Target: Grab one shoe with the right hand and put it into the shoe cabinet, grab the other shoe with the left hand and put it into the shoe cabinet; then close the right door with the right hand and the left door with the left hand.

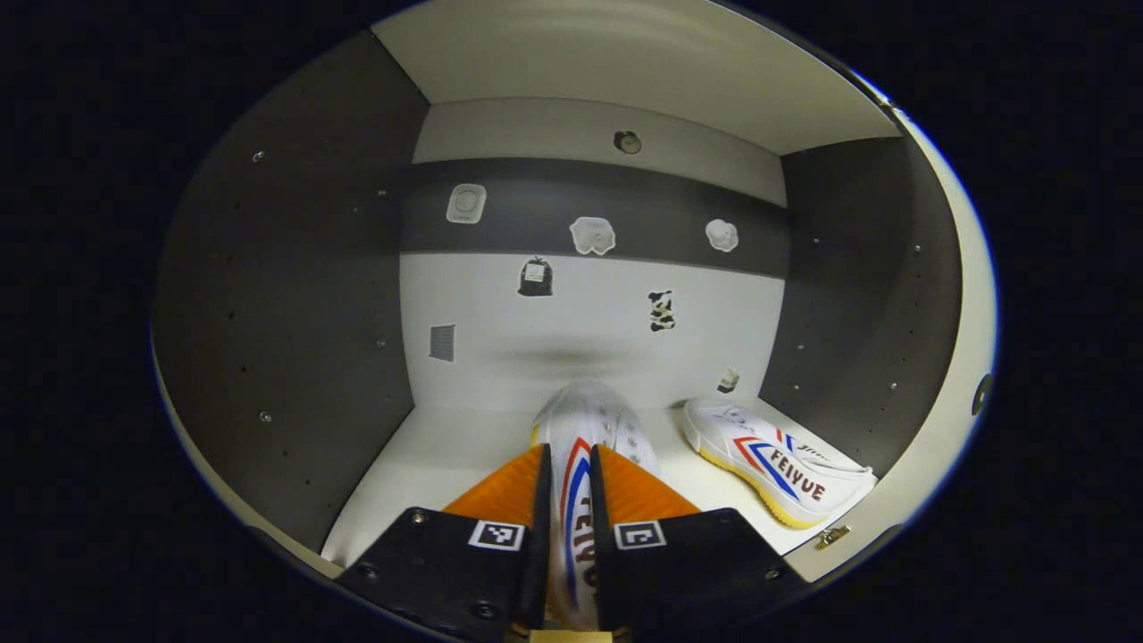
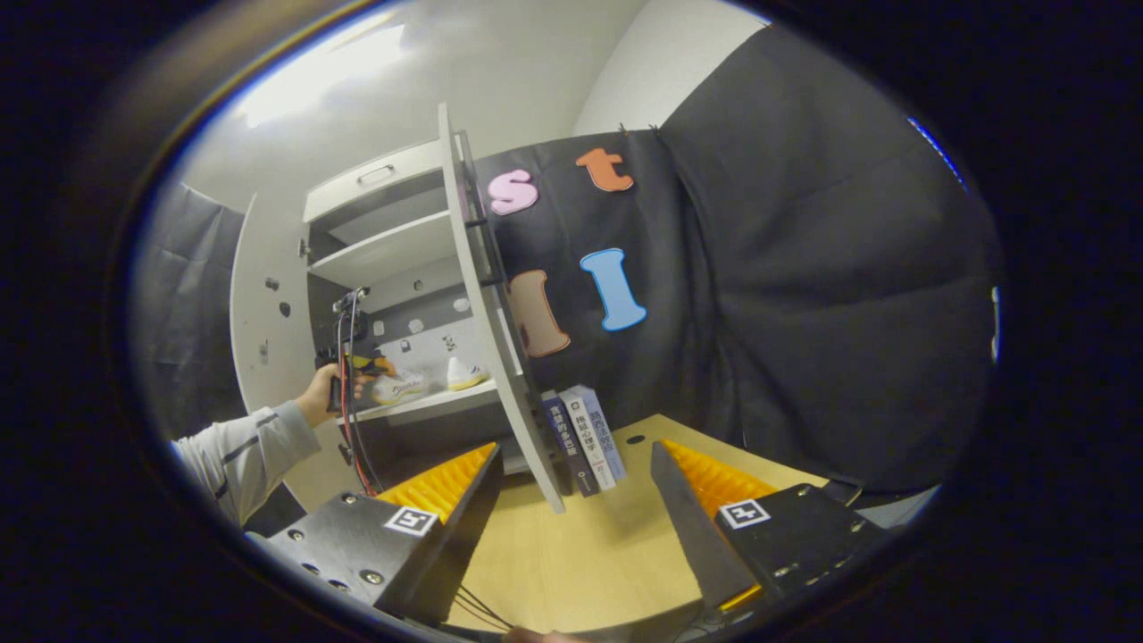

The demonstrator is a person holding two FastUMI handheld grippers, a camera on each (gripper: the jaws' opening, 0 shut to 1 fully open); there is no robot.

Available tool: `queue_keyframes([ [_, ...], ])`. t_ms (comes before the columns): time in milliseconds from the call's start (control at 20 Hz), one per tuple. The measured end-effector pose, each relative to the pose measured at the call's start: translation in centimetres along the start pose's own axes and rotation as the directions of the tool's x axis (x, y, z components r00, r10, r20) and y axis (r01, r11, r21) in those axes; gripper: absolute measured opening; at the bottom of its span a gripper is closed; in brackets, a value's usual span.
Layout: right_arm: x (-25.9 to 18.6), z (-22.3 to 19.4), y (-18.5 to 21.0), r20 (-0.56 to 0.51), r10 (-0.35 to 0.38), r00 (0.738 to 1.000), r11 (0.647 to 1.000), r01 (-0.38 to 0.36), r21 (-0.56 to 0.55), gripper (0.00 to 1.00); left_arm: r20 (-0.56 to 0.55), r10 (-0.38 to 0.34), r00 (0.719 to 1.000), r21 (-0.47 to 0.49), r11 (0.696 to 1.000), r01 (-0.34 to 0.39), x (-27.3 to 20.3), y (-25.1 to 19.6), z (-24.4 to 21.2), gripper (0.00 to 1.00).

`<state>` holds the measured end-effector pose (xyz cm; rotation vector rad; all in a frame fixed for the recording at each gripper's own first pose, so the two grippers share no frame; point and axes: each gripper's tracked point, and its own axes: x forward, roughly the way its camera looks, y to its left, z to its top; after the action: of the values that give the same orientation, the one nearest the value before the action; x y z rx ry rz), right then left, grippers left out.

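Observation:
In the left gripper view, my left gripper (image 1: pixel 570 464) is shut on a white shoe (image 1: pixel 585 429) with red and blue stripes, held toe forward inside the shoe cabinet (image 1: pixel 286 268) just over its shelf (image 1: pixel 429 446). The other white shoe (image 1: pixel 777 464) lies on the shelf to the right, near the side wall. In the right gripper view, my right gripper (image 2: pixel 571 464) stands open over the wooden table (image 2: pixel 580 554), with nothing between its fingers. Farther off, a hand holds the left gripper (image 2: pixel 353 362) with its shoe (image 2: pixel 397 387) at the cabinet shelf, beside the second shoe (image 2: pixel 464 373).
The cabinet's right door (image 2: pixel 487 313) stands open edge-on in front of my right gripper. Three books (image 2: pixel 585 438) stand upright on the table behind the door. The left door (image 2: pixel 263 313) is open too. Stickers dot the cabinet's back wall (image 1: pixel 589 295).

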<state>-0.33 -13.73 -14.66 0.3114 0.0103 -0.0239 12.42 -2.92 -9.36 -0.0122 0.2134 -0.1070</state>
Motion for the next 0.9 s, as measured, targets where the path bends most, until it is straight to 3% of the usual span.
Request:
queue_keyframes([
  [100, -0.2, 0.4, 0.0, 0.011, -0.004, 1.000, 1.000, 0.004, -0.013, 0.99, 0.088, 0.072, 0.993, 0.040, 0.996, -0.076, -1.8, 0.8, 2.4, 0.33],
  [150, -0.3, 0.5, -0.2, 0.016, -0.013, 1.000, 1.000, 0.013, -0.017, 0.99, 0.088, 0.078, 0.993, 0.062, 0.995, -0.084, -3.0, 0.5, 2.6, 0.43],
  [200, -0.3, 0.6, -0.3, 0.018, -0.021, 1.000, 1.000, 0.021, -0.018, 0.99, 0.078, 0.057, 0.995, 0.082, 0.995, -0.063, -3.5, -0.2, 2.4, 0.51],
  [250, -0.4, 0.7, -0.3, 0.019, -0.022, 1.000, 1.000, 0.022, -0.017, 0.99, 0.071, 0.022, 0.997, 0.096, 0.995, -0.028, -4.2, -1.5, 2.3, 0.70],
  [300, -0.6, 0.8, -0.1, 0.020, -0.018, 1.000, 1.000, 0.018, -0.016, 0.99, 0.065, -0.004, 0.998, 0.116, 0.993, -0.004, -5.4, -2.4, 2.3, 0.75],
  [350, -0.6, 0.8, -0.1, 0.022, -0.016, 1.000, 1.000, 0.016, -0.016, 0.99, 0.076, -0.011, 0.997, 0.135, 0.991, 0.001, -6.9, -2.7, 2.6, 0.89],
  [450, -0.4, 0.9, -0.3, 0.021, -0.013, 1.000, 0.999, 0.014, -0.035, 0.99, 0.123, 0.010, 0.992, 0.163, 0.986, -0.030, -9.7, -2.6, 3.5, 0.93],
  [600, 0.4, 1.8, -0.9, 0.028, -0.015, 1.000, 0.998, 0.017, -0.065, 0.99, 0.118, 0.071, 0.990, 0.117, 0.990, -0.085, -14.1, -1.3, 3.3, 0.97],
  [750, 1.8, 4.3, -1.2, 0.046, 0.017, 0.999, 0.998, -0.014, -0.069, 0.99, 0.095, 0.015, 0.995, 0.069, 0.997, -0.022, -18.5, -1.8, 2.0, 0.98],
  [900, 4.0, 7.4, -4.1, 0.057, -0.025, 0.998, 0.995, 0.031, -0.094, 0.99, 0.101, -0.026, 0.995, 0.047, 0.999, 0.021, -22.4, -1.3, 0.6, 0.97],
])
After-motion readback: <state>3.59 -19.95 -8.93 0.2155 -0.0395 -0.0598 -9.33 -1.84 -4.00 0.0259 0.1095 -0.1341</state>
